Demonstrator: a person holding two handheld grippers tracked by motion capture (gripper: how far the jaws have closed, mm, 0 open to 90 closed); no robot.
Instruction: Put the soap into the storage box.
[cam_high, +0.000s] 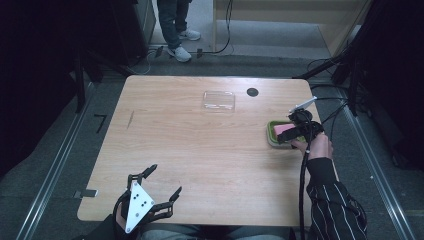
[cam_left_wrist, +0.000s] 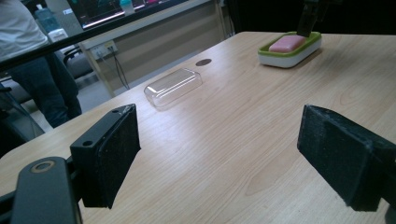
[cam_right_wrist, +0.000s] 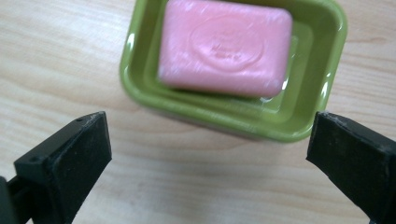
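Black pads of the right gripper (cam_right_wrist: 208, 163) stand wide apart, empty, just short of the green soap dish (cam_right_wrist: 322, 112), apparently after release. Pink soap (cam_right_wrist: 224, 46) lies flat inside the dish. Left gripper (cam_high: 150, 192), jaws also spread, rests idle near the table (cam_high: 200, 150) edge; a clear lid (cam_high: 218, 100) lies apart.

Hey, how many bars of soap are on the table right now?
1. The pink soap bar lies in the green soap dish near the table's right edge, just ahead of the open right claw. The clear lid sits apart, with no soap visible under it.
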